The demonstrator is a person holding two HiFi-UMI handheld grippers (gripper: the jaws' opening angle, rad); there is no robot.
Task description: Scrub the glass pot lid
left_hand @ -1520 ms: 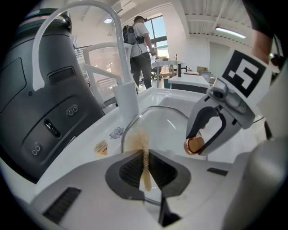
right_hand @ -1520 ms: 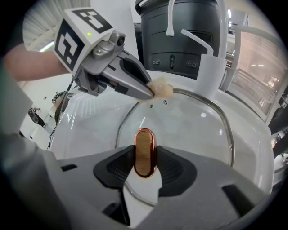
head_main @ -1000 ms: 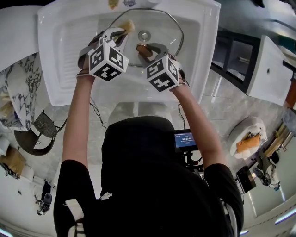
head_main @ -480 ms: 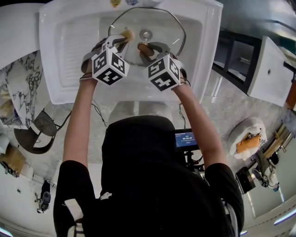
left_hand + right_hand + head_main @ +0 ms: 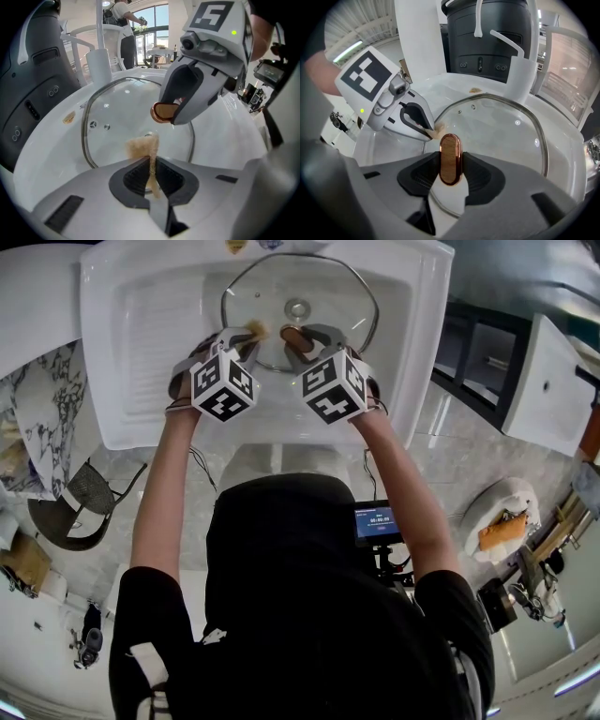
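Cannot follow the near rim of the glass pot lid point(image 5: 319, 287) in the head view, covered there by the left gripper point(image 5: 246, 334) and the right gripper point(image 5: 300, 337); same rim lost behind the grey jaw bodies in both gripper views; lower part of the tan scrubber point(image 5: 140, 147) pinched thin between the left jaws, mostly out of sight; lid handle point(image 5: 450, 159) seen end-on only, its stem and fixing hidden by the right jaws clamped on it; far edge of the sink point(image 5: 103, 352) cut off by the top of the head view, along with a yellowish scrap point(image 5: 230, 246) — too little left to name; person point(image 5: 125, 28) by the windows too small to make out.
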